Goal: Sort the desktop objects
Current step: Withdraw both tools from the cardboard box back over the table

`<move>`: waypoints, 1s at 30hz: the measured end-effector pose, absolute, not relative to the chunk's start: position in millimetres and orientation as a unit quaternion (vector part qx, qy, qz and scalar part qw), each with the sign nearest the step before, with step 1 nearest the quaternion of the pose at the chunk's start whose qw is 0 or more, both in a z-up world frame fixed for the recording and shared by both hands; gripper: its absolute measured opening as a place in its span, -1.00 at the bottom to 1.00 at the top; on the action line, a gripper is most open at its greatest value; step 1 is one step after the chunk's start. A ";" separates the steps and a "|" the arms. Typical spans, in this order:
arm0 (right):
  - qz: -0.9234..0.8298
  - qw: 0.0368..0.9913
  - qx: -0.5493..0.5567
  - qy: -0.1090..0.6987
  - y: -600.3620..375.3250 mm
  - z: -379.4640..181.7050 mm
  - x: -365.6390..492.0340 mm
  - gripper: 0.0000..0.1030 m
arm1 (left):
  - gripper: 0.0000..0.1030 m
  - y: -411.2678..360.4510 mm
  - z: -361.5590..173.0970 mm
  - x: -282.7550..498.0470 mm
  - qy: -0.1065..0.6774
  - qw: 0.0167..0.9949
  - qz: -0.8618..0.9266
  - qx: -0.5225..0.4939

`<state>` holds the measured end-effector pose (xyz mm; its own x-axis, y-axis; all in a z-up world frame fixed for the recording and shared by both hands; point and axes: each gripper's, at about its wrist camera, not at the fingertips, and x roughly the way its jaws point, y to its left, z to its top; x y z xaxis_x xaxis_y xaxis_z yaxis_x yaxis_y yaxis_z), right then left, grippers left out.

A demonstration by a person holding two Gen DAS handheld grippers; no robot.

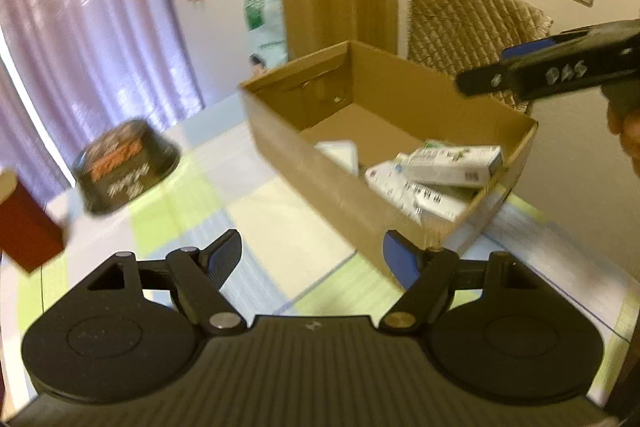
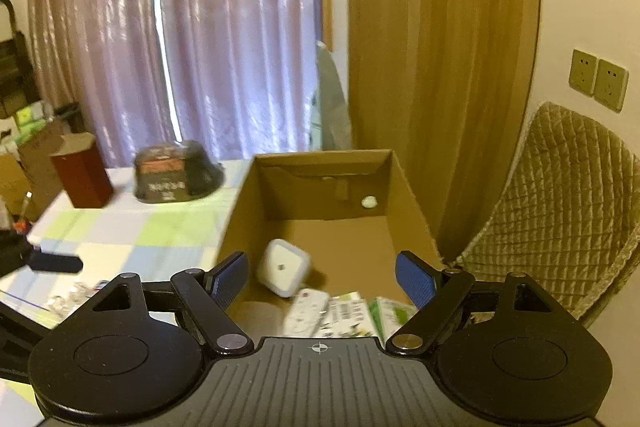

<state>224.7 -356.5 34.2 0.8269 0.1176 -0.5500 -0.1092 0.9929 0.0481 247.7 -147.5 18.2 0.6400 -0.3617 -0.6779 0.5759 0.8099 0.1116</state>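
Note:
An open cardboard box [image 1: 304,163] [image 2: 408,187] stands on the checked tablecloth [image 1: 256,215]. Inside it lie white and green cartons [image 1: 452,163] [image 2: 348,315] and a white square device [image 2: 284,267]. A black bowl-shaped tub [image 1: 124,167] [image 2: 176,171] and a dark red box [image 1: 24,223] [image 2: 82,173] stand on the table left of the cardboard box. My left gripper [image 1: 314,259] is open beside the box's near wall, holding nothing. My right gripper [image 2: 320,279] is open above the box's near end, empty; it also shows in the left wrist view [image 1: 552,67].
A quilted chair [image 1: 472,23] [image 2: 560,211] stands behind the box by the wall. Small clear items [image 2: 76,295] lie on the cloth at the left. Purple curtains [image 2: 180,27] and a wooden door [image 2: 436,47] form the background. More boxes [image 2: 24,131] are stacked far left.

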 end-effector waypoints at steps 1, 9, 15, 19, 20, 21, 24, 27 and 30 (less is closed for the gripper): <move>0.066 0.955 0.015 0.288 -353.2 34.0 217.9 0.62 | 0.47 -139.2 15.9 241.6 0.337 0.893 -0.257 0.156; 0.126 0.954 0.036 0.271 -305.2 25.1 159.4 0.62 | 0.53 -78.7 -2.8 200.5 0.361 0.902 -0.206 0.114; 0.184 0.946 0.039 0.264 -264.8 7.0 134.5 0.62 | 0.55 -39.7 -21.8 183.2 0.370 0.910 -0.164 0.085; 0.211 0.936 0.038 0.279 -240.1 -18.1 134.0 0.62 | 0.55 -23.8 -37.7 181.1 0.385 0.908 -0.147 0.074; 0.214 0.932 0.042 0.290 -235.1 -26.2 136.8 0.62 | 0.55 -20.9 -39.8 181.7 0.386 0.908 -0.145 0.074; 0.215 0.929 0.043 0.298 -231.4 -32.7 140.0 0.62 | 0.55 -17.0 -41.2 183.1 0.385 0.909 -0.142 0.075; 0.217 0.924 0.024 0.315 -222.1 -47.9 149.7 0.62 | 0.55 -5.2 -45.3 187.2 0.384 0.911 -0.132 0.076; 0.222 0.915 0.018 0.337 -214.0 -62.1 157.8 0.62 | 0.55 9.6 -52.8 195.3 0.391 0.910 -0.118 0.071; 0.222 0.907 0.009 0.358 -209.8 -75.7 161.9 0.62 | 0.55 18.2 -62.7 205.7 0.401 0.907 -0.108 0.067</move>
<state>161.9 -209.8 -75.7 0.6452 0.4088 -0.6454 -0.3957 0.9015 0.1755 205.7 18.2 -62.7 0.6553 -0.1425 -0.7418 0.2496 0.9677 0.0346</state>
